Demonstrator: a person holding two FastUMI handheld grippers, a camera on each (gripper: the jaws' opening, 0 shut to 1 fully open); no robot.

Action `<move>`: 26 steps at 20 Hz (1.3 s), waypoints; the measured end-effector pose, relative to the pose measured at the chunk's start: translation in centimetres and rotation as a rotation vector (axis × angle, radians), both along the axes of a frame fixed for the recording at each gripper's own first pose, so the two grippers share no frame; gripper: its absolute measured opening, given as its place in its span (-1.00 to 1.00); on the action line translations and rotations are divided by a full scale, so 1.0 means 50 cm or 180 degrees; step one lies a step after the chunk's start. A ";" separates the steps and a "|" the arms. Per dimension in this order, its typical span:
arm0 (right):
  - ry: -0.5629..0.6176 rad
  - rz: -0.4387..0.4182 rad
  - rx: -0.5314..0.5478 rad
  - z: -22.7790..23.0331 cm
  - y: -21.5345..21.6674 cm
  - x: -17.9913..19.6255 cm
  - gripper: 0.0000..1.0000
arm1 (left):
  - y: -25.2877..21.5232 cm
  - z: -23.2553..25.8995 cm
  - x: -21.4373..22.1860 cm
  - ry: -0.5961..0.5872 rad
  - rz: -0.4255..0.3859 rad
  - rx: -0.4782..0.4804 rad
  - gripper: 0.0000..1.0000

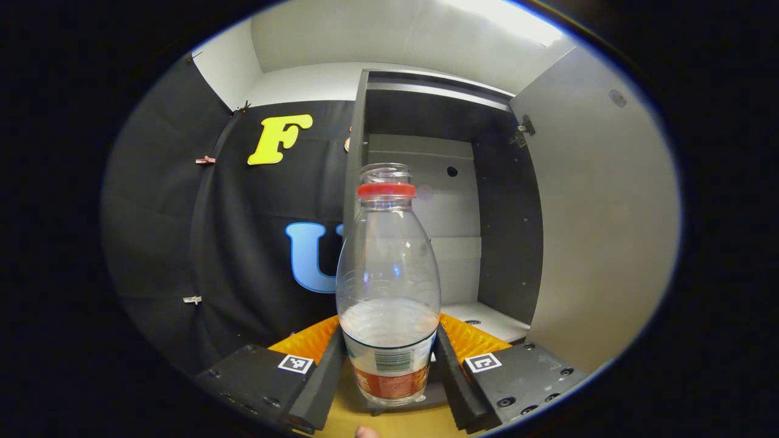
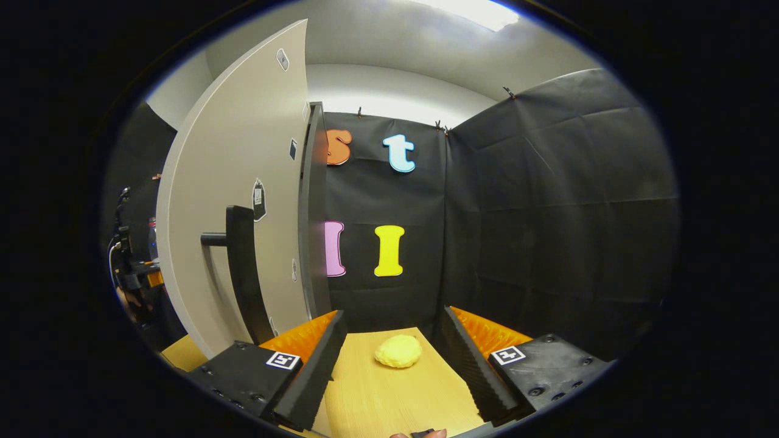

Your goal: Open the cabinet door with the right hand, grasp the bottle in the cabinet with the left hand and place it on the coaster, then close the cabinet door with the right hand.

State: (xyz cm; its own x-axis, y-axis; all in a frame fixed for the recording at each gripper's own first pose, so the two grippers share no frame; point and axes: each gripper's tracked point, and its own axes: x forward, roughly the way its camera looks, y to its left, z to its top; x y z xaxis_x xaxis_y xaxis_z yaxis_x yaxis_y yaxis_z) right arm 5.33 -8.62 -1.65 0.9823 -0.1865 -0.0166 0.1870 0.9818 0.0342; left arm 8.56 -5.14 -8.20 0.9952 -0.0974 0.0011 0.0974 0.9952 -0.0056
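Your left gripper [image 1: 389, 365] has its fingers closed against both sides of the clear bottle [image 1: 388, 286], which stands upright in front of the open cabinet [image 1: 438, 201]. The right gripper view gives you the door [image 2: 237, 201] from outside, handle [image 2: 243, 274] included. Your right gripper [image 2: 395, 365] is spread wide and empty over the table [image 2: 389, 401], a yellow lump [image 2: 398, 351] lying between its fingers.

My left tongs [image 1: 389, 371] have the bottle [image 1: 388, 274] between them, blocking the cabinet [image 1: 438, 201] opening. The open door [image 2: 237, 201] and its handle [image 2: 243, 274] stand beside my right tongs [image 2: 392, 359]; bare table [image 2: 389, 395] lies ahead.
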 end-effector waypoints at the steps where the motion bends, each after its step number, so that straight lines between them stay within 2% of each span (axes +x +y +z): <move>1: -0.0005 -0.0017 -0.0034 0.000 -0.002 0.002 0.95 | 0.020 -0.017 -0.017 0.0034 0.0033 0.0013 0.52; 5: -0.0046 -0.0094 -0.0149 0.007 -0.015 0.006 0.95 | 0.074 -0.065 -0.081 -0.0096 0.0098 0.0135 0.52; 8: -0.0067 -0.0124 -0.0146 0.010 -0.011 0.007 0.97 | 0.083 -0.110 -0.126 -0.0291 0.0043 0.0174 0.51; 11: -0.0096 -0.0150 -0.0158 0.015 -0.011 0.006 0.97 | 0.088 -0.179 -0.162 -0.0333 -0.0013 0.0162 0.51; 17: -0.0173 -0.0262 0.0000 0.025 -0.015 0.006 0.98 | 0.074 -0.368 -0.218 -0.0032 -0.0270 0.0089 0.52; 26: -0.0138 -0.0538 0.0058 0.025 -0.042 -0.006 0.97 | 0.072 -0.592 -0.244 0.0353 -0.0407 0.0037 0.53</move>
